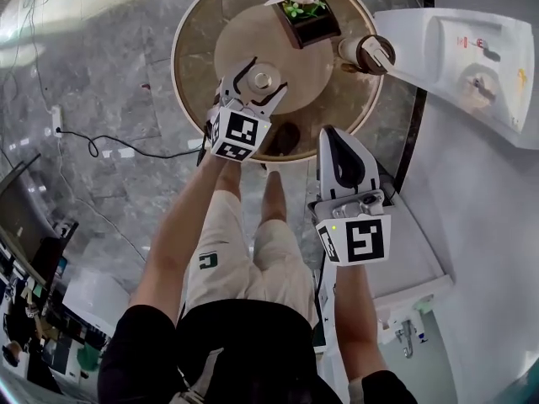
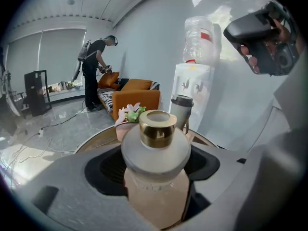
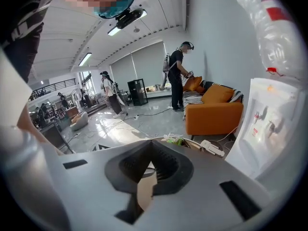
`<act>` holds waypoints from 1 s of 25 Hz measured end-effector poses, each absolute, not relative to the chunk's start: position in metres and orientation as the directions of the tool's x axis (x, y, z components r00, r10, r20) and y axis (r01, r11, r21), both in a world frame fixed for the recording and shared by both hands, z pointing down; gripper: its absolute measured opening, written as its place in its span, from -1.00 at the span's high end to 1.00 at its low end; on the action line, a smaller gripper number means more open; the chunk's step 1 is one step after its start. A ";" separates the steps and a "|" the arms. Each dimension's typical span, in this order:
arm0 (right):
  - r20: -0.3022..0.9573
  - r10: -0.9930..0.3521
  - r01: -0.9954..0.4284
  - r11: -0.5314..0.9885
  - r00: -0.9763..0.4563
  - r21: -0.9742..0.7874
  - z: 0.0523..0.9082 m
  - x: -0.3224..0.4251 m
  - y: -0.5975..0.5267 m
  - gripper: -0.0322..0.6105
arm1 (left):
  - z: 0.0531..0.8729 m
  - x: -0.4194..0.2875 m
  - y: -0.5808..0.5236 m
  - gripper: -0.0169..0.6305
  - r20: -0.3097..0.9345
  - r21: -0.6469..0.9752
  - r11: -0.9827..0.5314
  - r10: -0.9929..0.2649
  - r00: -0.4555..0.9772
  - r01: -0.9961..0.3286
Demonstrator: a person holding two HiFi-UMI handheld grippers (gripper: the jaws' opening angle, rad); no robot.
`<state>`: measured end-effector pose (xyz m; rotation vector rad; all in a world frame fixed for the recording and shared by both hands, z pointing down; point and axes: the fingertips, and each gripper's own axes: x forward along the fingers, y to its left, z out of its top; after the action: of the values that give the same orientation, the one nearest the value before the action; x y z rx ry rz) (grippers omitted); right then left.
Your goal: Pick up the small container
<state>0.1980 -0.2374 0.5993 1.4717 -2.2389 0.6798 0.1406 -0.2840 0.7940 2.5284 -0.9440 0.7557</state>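
The small container (image 1: 263, 80) stands near the middle of the round table (image 1: 195, 53); it has a peach body, a grey lid and a gold cap. My left gripper (image 1: 268, 74) is closed round it from the near side. In the left gripper view the container (image 2: 156, 150) fills the gap, and the left gripper (image 2: 156, 170) presses its body on both sides. My right gripper (image 1: 337, 135) hovers off the table's near right edge, shut and holding nothing. In the right gripper view, the right gripper (image 3: 147, 146) has its jaws meeting at the tip.
A potted flower (image 1: 303, 11) sits at the table's far edge, with a lidded tumbler (image 1: 370, 53) to its right. A white water dispenser (image 1: 472, 66) stands right of the table. An orange sofa (image 2: 139, 93) and people are farther off. A cable (image 1: 109, 146) lies on the floor at left.
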 end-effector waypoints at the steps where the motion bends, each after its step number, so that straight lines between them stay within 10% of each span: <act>1: 0.547 -0.744 -0.923 0.337 -0.382 -0.186 0.592 0.201 -0.233 0.89 | 0.784 0.142 -0.281 -0.12 0.581 0.122 -0.723 -0.503 0.640 -0.680; 25: 0.369 -0.829 -0.907 0.386 -0.421 -0.167 0.397 0.230 -0.144 0.89 | 0.472 0.129 -0.189 -0.12 0.453 0.106 -0.625 -0.662 0.597 -0.774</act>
<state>0.2304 -0.1444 0.3973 1.5439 -2.4201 0.5080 0.1292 -0.1891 0.4716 2.5352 -1.1717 0.5433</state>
